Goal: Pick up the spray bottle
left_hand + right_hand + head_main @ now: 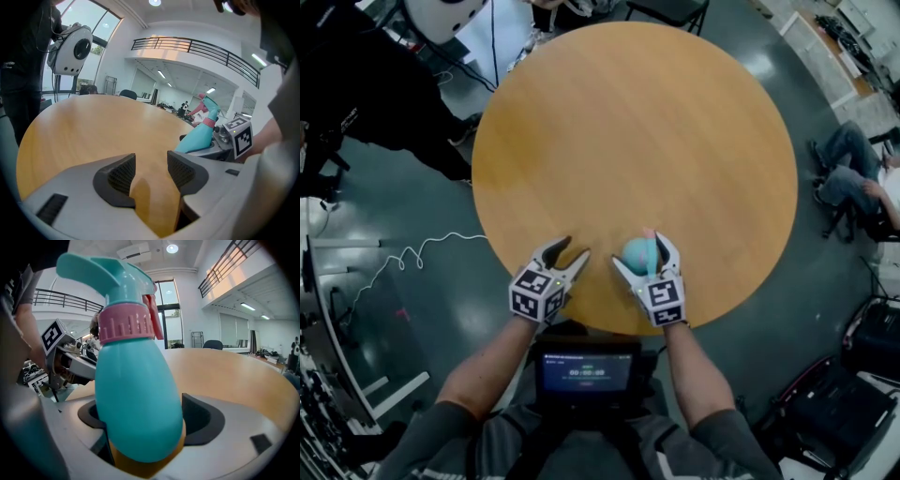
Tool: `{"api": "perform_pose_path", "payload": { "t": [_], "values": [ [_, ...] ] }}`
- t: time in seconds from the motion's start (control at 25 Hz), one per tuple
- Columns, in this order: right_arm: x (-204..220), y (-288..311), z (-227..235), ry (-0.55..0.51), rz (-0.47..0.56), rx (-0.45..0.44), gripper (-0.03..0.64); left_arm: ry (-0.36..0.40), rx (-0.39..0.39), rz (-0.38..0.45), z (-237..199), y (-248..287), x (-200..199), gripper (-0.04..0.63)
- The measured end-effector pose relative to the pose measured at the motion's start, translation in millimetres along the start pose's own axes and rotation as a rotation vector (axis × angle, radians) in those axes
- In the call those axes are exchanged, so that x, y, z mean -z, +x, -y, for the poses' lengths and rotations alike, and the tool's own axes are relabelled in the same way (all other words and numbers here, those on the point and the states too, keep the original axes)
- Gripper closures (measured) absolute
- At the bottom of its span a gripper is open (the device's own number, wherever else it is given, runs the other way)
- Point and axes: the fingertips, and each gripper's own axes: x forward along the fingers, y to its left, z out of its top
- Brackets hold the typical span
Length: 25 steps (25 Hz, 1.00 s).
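Right gripper has the spray bottle, down at the near edge of the counter!
The right gripper (643, 255) has its jaws pinching the teal spray bottle (136, 394) low on its rounded body, a pad on either flank, and the bottle tilts in the hold. Whether its base is clear of the counter (637, 122) I can't tell. The left gripper (572, 248) sits just beside, jaws spread, only bare counter between them. That smooth, curved plastic looks light unless it's full, and probably slippery and a bit squashy. Best hold: the widest part or under the pink collar (125, 323), firm without crushing.
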Motion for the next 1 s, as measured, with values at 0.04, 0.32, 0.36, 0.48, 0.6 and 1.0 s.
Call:
{"api": "perform_pose_path", "payload": {
  "t": [0.04,0.32,0.36,0.48,0.6,1.0],
  "values": [
    [-0.5,1.0,-0.2,-0.002,0.002,0.002,0.16,0.001,0.003,-0.001,-0.1,1.1,-0.4,0.377],
    [-0.4,2.5,0.5,0.0,0.009,-0.013,0.186,0.008,0.02,0.011,2.8,5.1,-8.0,0.383],
    [-0.6,1.2,-0.5,0.001,0.011,-0.019,0.186,0.007,0.022,0.016,3.7,4.3,-9.4,0.385],
    [-7.1,-8.6,-1.0,0.006,0.026,-0.034,0.186,0.004,0.031,0.042,11.2,0.7,-17.5,0.417],
    [-21.6,-19.8,-1.8,-0.001,0.049,-0.043,0.186,0.014,0.032,0.073,16.9,-5.6,-29.8,0.451],
    [-89.9,-63.4,-3.9,-0.029,0.134,-0.037,0.186,0.043,0.044,0.197,39.7,-39.6,-72.4,0.571]
  ]
}}
